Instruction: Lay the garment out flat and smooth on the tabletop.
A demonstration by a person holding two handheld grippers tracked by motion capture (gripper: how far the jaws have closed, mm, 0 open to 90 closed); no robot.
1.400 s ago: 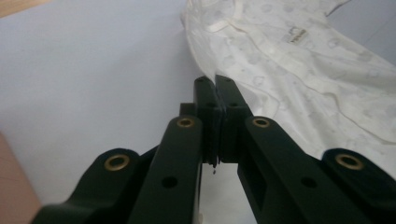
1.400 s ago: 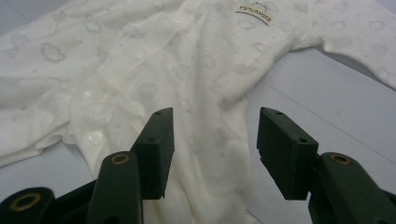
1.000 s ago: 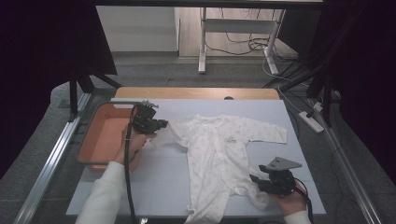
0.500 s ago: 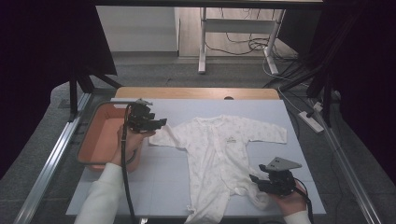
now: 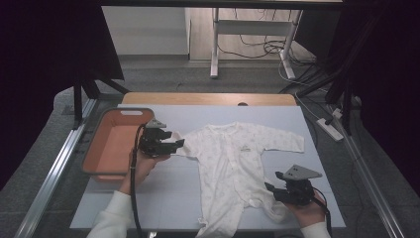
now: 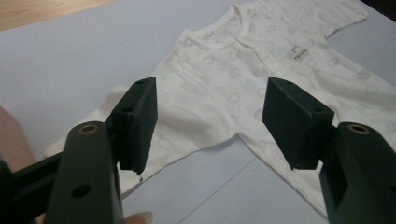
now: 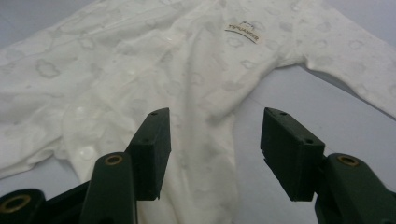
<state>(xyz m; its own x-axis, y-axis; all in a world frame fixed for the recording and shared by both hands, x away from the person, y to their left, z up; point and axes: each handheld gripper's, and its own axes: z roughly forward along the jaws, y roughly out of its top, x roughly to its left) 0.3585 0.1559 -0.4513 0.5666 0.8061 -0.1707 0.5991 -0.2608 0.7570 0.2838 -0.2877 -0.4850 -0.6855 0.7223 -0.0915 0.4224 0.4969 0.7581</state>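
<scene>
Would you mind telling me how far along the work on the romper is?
Done: the romper lies spread flat, front up, sleeves out. In hand: the left gripper hovers open over one sleeve; the right gripper is open beside a leg. Left: no fold shows yet, and the tub holds nothing.

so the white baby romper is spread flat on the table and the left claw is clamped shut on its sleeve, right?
Not quite. The left claw is open, its jaws apart over the sleeve, as the left gripper view shows. The white baby romper does lie spread flat on the table.
</scene>
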